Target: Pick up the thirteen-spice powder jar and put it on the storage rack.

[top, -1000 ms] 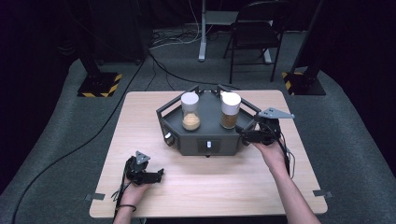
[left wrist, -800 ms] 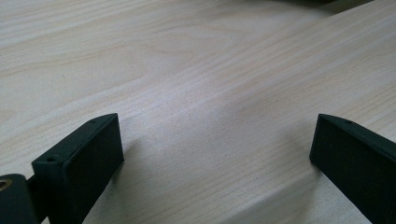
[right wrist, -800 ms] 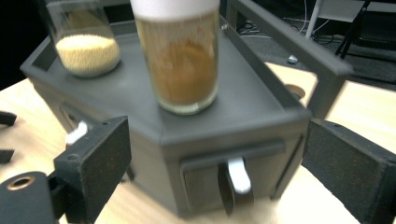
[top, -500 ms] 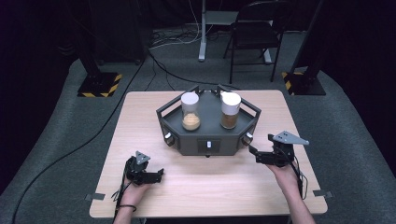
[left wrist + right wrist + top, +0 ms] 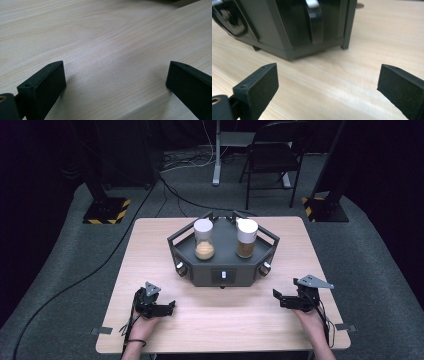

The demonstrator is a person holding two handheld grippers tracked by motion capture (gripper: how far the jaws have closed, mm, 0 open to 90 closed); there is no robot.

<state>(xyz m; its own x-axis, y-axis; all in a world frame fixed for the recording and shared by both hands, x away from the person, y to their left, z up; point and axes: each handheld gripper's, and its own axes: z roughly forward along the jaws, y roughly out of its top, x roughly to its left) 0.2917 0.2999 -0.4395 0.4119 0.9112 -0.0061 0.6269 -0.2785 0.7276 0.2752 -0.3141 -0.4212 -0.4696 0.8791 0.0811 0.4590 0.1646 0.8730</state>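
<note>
A dark six-sided stand (image 5: 222,270) sits at the middle of the wooden table (image 5: 150,250). On it stand two clear jars with white lids: the left jar (image 5: 204,240) holds pale orange grains, the right jar (image 5: 246,239) holds brown ones. My left gripper (image 5: 169,308) rests open near the front left edge, pointing right; in the left gripper view (image 5: 115,82) only bare wood lies between its jaws. My right gripper (image 5: 278,300) sits low at the front right, pointing left. Its jaws have just been opening and stand wide apart, with nothing between them in the right gripper view (image 5: 328,85). The stand's corner (image 5: 287,32) is just ahead.
Round knobs (image 5: 180,267) and a small front switch (image 5: 224,275) sit on the stand's sides. Beyond the table are a folding chair (image 5: 272,160), floor cables (image 5: 170,195) and two striped stand bases (image 5: 106,210). Tape tabs mark the table's front corners.
My right gripper has come away from the stand's right side, moving down and toward the front right of the table. The left gripper has stayed put.
</note>
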